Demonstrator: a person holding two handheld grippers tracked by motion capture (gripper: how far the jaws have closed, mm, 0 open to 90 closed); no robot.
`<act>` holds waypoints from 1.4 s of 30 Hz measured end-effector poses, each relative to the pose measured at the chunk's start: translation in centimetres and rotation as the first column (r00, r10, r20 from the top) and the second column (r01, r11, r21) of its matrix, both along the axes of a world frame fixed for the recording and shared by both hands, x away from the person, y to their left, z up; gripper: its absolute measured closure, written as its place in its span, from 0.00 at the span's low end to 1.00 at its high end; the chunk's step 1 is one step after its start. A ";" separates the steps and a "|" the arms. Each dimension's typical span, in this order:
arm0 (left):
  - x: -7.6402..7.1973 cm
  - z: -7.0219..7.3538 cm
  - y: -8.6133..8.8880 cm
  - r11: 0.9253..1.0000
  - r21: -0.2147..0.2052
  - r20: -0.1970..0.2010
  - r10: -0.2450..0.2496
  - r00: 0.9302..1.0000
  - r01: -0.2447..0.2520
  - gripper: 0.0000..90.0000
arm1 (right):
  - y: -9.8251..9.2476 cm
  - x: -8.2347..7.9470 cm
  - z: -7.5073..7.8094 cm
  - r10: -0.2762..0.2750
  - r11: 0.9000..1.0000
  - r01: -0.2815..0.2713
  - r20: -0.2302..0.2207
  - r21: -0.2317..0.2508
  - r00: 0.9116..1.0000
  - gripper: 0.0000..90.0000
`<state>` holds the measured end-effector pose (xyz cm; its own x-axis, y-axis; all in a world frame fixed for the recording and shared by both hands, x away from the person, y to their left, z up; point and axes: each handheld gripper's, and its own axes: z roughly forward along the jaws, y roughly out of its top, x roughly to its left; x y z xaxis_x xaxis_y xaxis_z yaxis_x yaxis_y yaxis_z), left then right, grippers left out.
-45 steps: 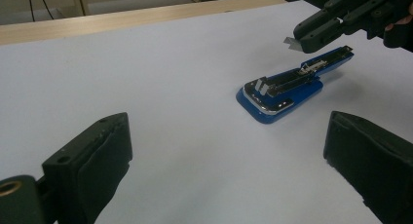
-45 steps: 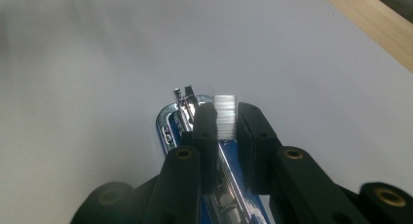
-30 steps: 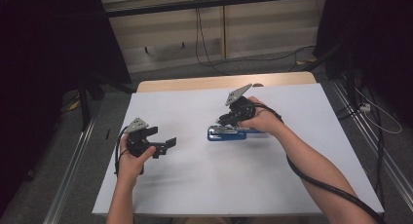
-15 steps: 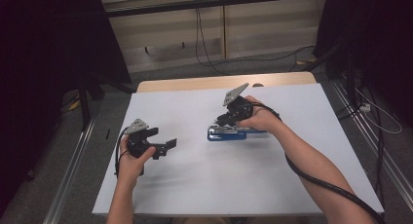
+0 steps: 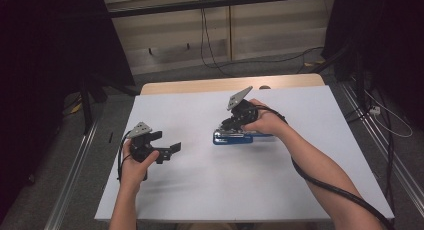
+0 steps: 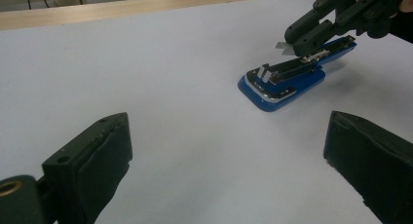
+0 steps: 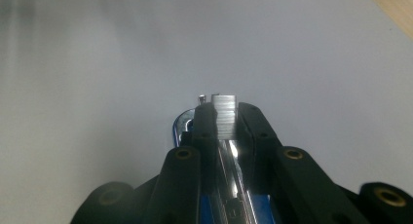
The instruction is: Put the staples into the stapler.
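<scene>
The blue stapler (image 5: 235, 136) lies flat near the middle of the white-covered bench (image 5: 210, 190), top swung open, its magazine channel exposed. The right gripper (image 5: 231, 124) hangs directly over the stapler, jaws pressed in on a small strip of staples (image 7: 224, 116), which sits just above the channel and seems roughly lined up with it. The left gripper (image 5: 167, 149) waits well to the left of the stapler, jaws spread wide with nothing between them, resting low by the bench.

The risk, as I read it: that strip is brittle and thinly pinched, so a slight tilt on the way down could catch it on the channel edge and snap or drop it. Nothing steadies the stapler either, so a sideways nudge might slide it across the sheet.
</scene>
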<state>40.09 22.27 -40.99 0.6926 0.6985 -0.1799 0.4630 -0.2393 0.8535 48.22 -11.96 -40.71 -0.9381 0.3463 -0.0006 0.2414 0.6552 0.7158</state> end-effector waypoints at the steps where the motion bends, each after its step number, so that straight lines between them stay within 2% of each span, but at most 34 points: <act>1: 0.0 0.0 0.0 1.000 -0.001 -0.002 0.001 1.000 -0.001 0.04 | 0.0 0.0 0.0 0.006 1.000 -0.006 0.002 -0.001 1.000 0.88; 8: 0.0 -0.1 0.1 1.000 -0.001 -0.004 0.004 1.000 -0.004 0.04 | -0.1 0.1 -0.2 0.011 1.000 -0.011 -0.004 0.003 1.000 0.88; 14: -0.1 -0.2 0.1 1.000 0.004 -0.006 0.008 1.000 -0.008 0.04 | 0.2 0.2 -0.3 0.038 0.999 -0.038 -0.001 -0.021 0.999 0.88; 26: 0.0 -0.3 0.1 1.000 0.011 -0.009 0.006 1.000 -0.006 0.04 | 0.6 0.6 -0.8 0.071 0.997 -0.071 0.011 -0.024 0.997 0.88; 42: 0.0 -0.3 0.2 1.000 0.005 -0.012 0.015 1.000 -0.015 0.04 | 0.6 1.0 -0.9 0.115 0.993 -0.115 0.003 -0.033 0.993 0.88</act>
<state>40.11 22.50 -41.25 0.6798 0.7097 -0.1851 0.4771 -0.2362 0.8465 49.21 -11.39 -41.59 -0.9717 0.2356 -0.0154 0.1591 0.7017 0.6945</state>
